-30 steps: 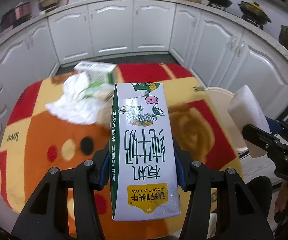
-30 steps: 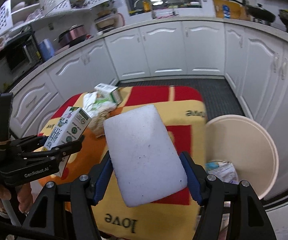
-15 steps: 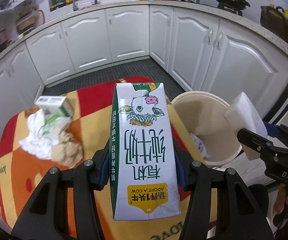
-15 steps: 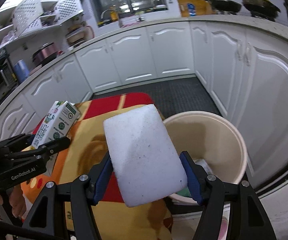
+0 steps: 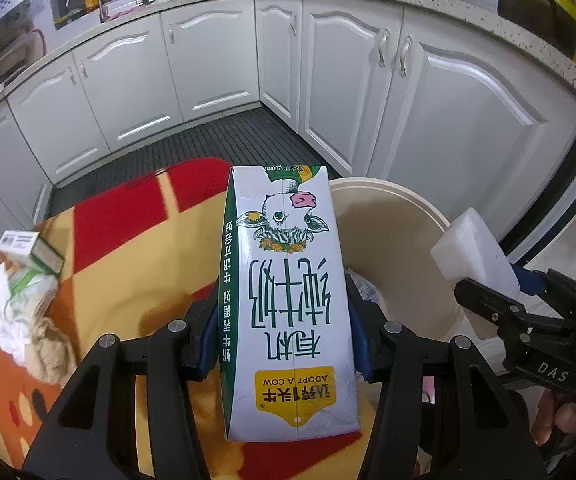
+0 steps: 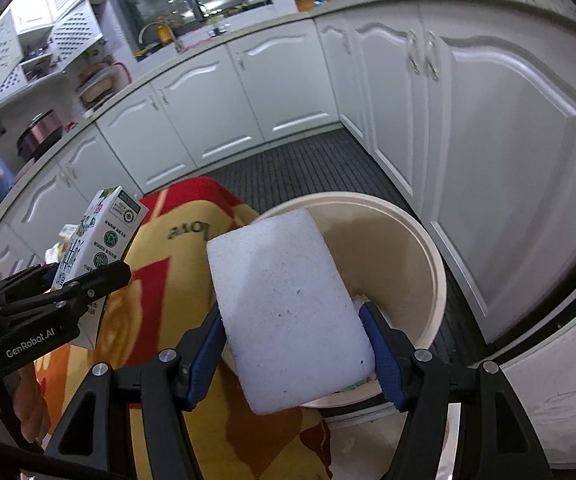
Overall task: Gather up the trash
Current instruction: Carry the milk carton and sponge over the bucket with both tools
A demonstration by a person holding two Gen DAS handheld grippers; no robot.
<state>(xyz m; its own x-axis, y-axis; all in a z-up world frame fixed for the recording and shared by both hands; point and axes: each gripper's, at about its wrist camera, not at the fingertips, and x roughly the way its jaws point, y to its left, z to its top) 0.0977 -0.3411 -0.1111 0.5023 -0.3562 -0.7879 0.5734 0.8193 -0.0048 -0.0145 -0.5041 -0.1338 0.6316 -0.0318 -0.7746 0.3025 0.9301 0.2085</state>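
Beside the table's [image 5: 136,248] right edge, over the cream bin [image 6: 416,236]: left gripper [image 5: 284,344] clamped on an upside-down milk carton [image 5: 288,300]; right gripper [image 6: 296,344] clamped on a white sponge [image 6: 284,300].

The milk carton [image 5: 288,300] is white with green side panels, green lettering, a cartoon cow and a yellow label. The sponge [image 6: 288,312] is white with dark specks. The tabletop [image 5: 136,248] cloth shows red, yellow and orange blocks. The bin [image 6: 420,256] is cream. The cabinets [image 5: 448,112] are white, the floor mat [image 6: 296,168] dark ribbed grey.
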